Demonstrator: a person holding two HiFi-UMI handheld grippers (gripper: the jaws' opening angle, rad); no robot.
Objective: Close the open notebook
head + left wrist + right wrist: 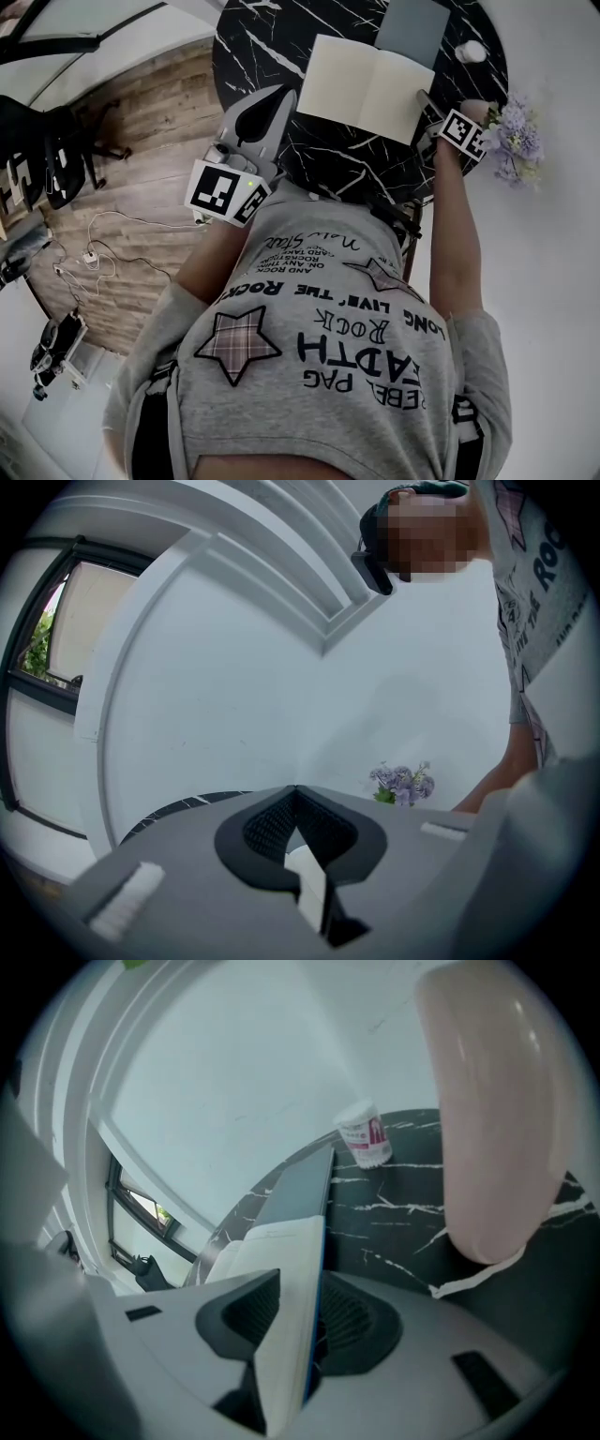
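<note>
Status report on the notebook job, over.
Left gripper shut, empty, by table edge. Right gripper: jaws clamped on right-hand edge of notebook. It lies open. Nothing on its pages; flowers beside right gripper.

head view: above, steeply down past the torso (328, 356) onto counter (253, 47) | left gripper view: low, near-level, toward wall (234, 667) | right gripper view: tilted down, notebook (286, 1335) at lens | shared: counter all, notebook head/right, flowers (403, 783) head/left
</note>
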